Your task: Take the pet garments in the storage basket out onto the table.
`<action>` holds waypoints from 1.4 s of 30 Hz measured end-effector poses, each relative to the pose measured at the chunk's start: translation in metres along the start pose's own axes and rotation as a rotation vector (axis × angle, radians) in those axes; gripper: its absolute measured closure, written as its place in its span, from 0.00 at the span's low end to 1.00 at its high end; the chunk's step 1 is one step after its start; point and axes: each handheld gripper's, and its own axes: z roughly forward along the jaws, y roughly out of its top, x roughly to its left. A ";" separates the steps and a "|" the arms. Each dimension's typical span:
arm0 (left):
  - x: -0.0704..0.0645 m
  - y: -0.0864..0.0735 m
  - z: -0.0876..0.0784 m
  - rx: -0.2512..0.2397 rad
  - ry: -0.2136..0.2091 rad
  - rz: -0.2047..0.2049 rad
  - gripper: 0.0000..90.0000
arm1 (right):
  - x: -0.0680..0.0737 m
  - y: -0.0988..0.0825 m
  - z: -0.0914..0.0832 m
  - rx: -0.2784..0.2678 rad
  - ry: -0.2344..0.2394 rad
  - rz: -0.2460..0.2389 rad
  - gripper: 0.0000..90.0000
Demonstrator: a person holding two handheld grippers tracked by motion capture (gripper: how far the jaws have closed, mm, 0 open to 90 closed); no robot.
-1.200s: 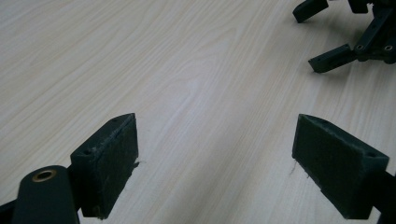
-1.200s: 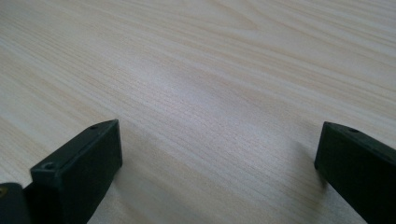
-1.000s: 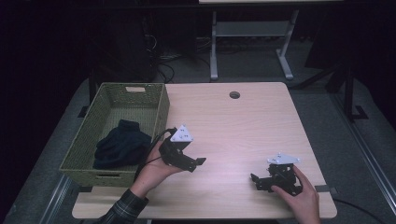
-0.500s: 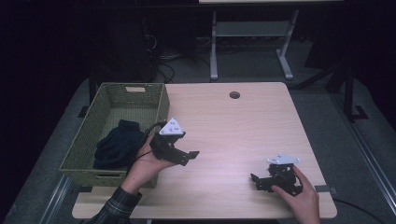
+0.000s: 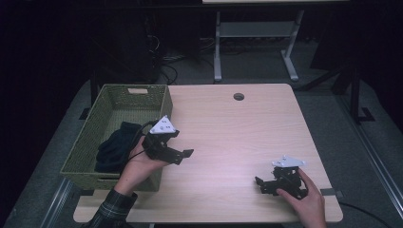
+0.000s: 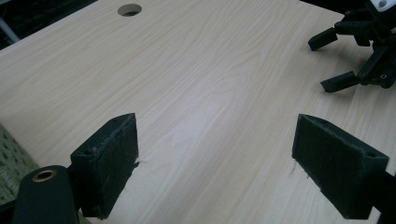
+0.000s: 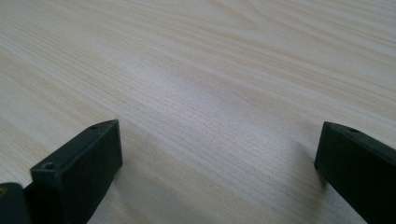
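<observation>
Here, a pale wooden table (image 5: 228, 128) carries a green woven basket (image 5: 142, 97) at about nine o'clock of its top, along the left edge. Inside the basket lies a dark bundle of cloth (image 5: 114, 145), toward the basket's six o'clock end.

The left gripper (image 5: 183, 154) is held in the person's left hand (image 5: 140, 164) just at three o'clock of the basket's near corner, above the bare tabletop. Its jaws stand wide apart with nothing between them; in the left gripper view only wood grain shows in the gap. A grey three-cornered plate (image 5: 163, 126) sits on top of it. A plaid sleeve (image 5: 111, 211) comes in at the six o'clock edge below that hand.

The right gripper (image 5: 260, 184) rests low at about five o'clock of the table, held by the right hand (image 5: 306, 202), its jaws pointing toward nine o'clock. They too are spread wide and empty; the right gripper view shows plain wood between them.

A round cable hole (image 5: 238, 96) sits near twelve o'clock of the tabletop. The two grippers are well apart. Beyond the table, at twelve o'clock, a grey metal frame (image 5: 256, 45) stands on the dark floor.
</observation>
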 end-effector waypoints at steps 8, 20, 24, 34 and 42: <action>0.008 -0.003 -0.008 -0.006 0.019 -0.014 0.16 | 0.000 0.000 0.000 0.000 0.001 0.000 0.00; 0.019 -0.011 -0.020 -0.016 0.050 -0.045 0.16 | 0.000 0.000 0.000 0.000 0.002 -0.002 0.01; 0.024 -0.014 -0.026 -0.025 0.069 -0.059 0.16 | 0.000 0.000 0.000 0.000 0.003 -0.002 0.01; 0.037 -0.022 -0.042 -0.040 0.107 -0.091 0.16 | 0.000 0.000 0.000 0.000 0.003 -0.003 0.00; 0.049 -0.034 -0.055 -0.027 0.136 -0.113 0.16 | 0.000 0.000 -0.001 0.001 0.005 -0.004 0.00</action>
